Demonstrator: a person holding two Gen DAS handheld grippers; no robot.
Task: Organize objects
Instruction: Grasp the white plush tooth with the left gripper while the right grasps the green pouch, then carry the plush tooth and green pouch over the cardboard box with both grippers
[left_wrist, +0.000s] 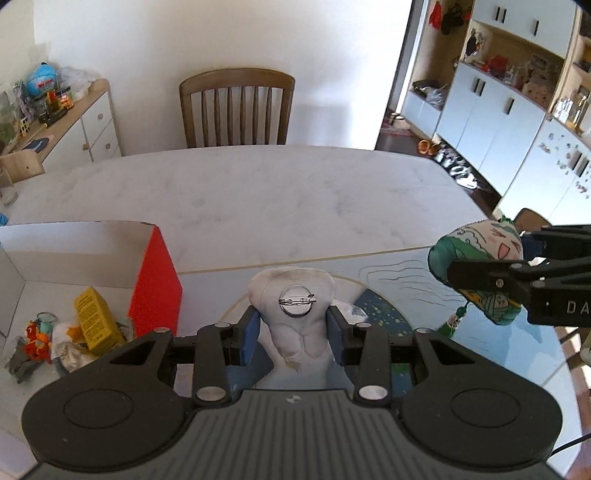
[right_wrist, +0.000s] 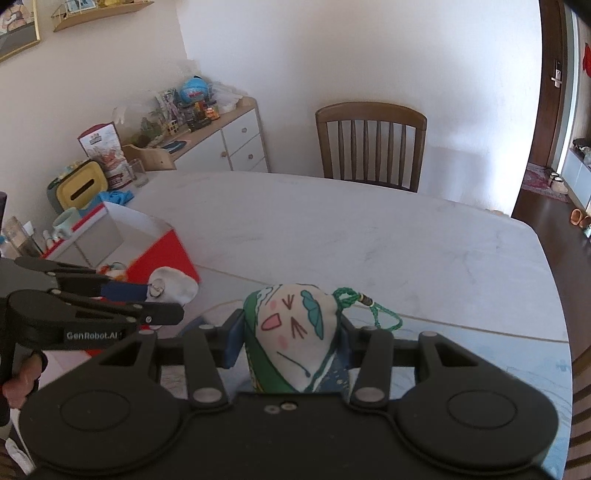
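Observation:
My left gripper (left_wrist: 291, 328) is shut on a white plush badge (left_wrist: 291, 295) with a metal pin back, held above the table's near edge. It also shows in the right wrist view (right_wrist: 173, 288). My right gripper (right_wrist: 291, 332) is shut on a green and white plush dumpling (right_wrist: 291, 332) with a drawn face and a green cord loop. The dumpling also shows at the right of the left wrist view (left_wrist: 480, 254). A red and white open box (left_wrist: 147, 280) stands to the left, holding a yellow carton (left_wrist: 94, 325) and small toys (left_wrist: 37, 339).
The white marble table (left_wrist: 258, 192) stretches ahead, with a drawn blue mat (left_wrist: 406, 306) on its near part. A wooden chair (left_wrist: 236, 107) stands at the far side. A sideboard (right_wrist: 221, 136) with clutter is at the left. Cups and a yellow tissue box (right_wrist: 79, 188) sit behind the box.

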